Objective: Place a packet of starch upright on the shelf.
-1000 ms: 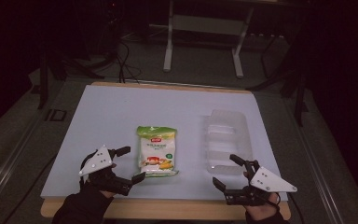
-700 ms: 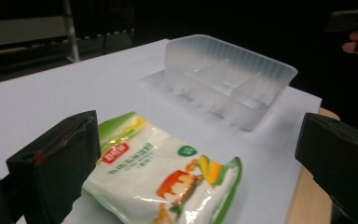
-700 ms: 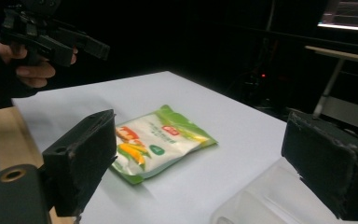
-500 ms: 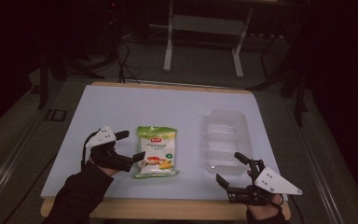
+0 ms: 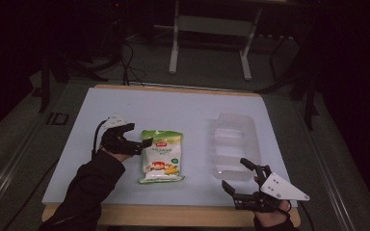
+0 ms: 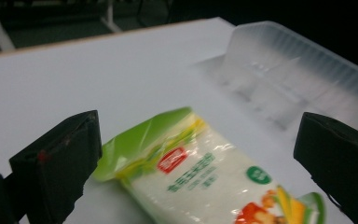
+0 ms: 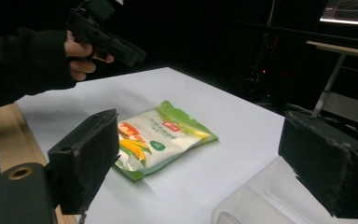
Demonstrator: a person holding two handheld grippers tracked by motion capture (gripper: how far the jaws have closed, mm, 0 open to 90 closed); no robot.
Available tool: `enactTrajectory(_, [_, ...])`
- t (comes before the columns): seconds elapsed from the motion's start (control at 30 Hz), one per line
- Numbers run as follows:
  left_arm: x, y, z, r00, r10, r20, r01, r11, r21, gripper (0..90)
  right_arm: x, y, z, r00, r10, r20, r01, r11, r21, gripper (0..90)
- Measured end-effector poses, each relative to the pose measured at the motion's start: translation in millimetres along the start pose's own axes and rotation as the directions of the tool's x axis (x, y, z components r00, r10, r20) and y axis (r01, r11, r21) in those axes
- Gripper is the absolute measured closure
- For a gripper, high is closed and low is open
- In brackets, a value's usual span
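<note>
Left gripper (image 5: 134, 138): jaws spread wide, holding nothing. It has travelled forward and toward the middle of the counter since a second ago, when it sat near the front edge. It now stands at the upper left corner of the snack packet.
Left gripper, own view: the packet's green top seal lies between the two jaws, nearer the left jaw; contact cannot be confirmed.
Snack packet (image 5: 161, 156): flat on the white counter (image 5: 183, 108), left of centre, green seal toward the far side, printed corn picture toward the person. Position unchanged against both earlier frames.
Right gripper (image 5: 244, 180): jaws wide apart, empty. It sits by the front right edge of the counter, just in front of the clear tray, and has shifted only slightly toward the right in the last second.
Clear tray (image 5: 234, 144): translucent plastic with ribbed compartments, right half of the counter, well apart from the packet. Not moved.
Right gripper, own view: packet (image 7: 161, 137) seen between the jaws, farther off; tray rim at lower right; the other hand (image 7: 81, 58) with its gripper raised above the counter's far corner.
Sleeve (image 5: 84, 192): dark, left forearm extended further over the counter than earlier.
</note>
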State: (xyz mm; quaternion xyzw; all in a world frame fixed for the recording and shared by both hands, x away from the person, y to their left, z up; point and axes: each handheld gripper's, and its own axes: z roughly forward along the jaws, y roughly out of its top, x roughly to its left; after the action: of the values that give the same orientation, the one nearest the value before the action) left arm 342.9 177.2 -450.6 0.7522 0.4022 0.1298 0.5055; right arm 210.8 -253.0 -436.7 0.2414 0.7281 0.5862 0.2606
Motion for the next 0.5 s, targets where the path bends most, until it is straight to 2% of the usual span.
enactTrajectory(0.03, [2.8,-1.6,2.2,0.9998,-0.011,-0.018,0.011,0.9999,0.005,1.4,-0.1,-0.1,0.1,1.0,0.0,0.001,0.0,1.0,0.001,12.2])
enactTrajectory(0.13, [10.9,-8.1,9.5,0.9982,-0.052,-0.031,0.053,0.9984,0.021,1.4,-0.5,-0.1,0.0,1.0,0.001,0.002,-0.001,1.0,0.0,12.2])
enactTrajectory(0.33, [19.7,-22.4,26.5,0.9943,-0.101,-0.035,0.104,0.9917,0.076,1.4,-0.2,-0.8,0.9,1.0,0.002,-0.001,-0.002,1.0,0.001,12.2])
enactTrajectory(0.5, [19.5,-35.2,43.7,0.9946,-0.095,-0.042,0.1,0.9832,0.153,1.5,-0.2,-1.4,1.2,1.0,0.001,-0.003,-0.001,1.0,0.005,12.3])
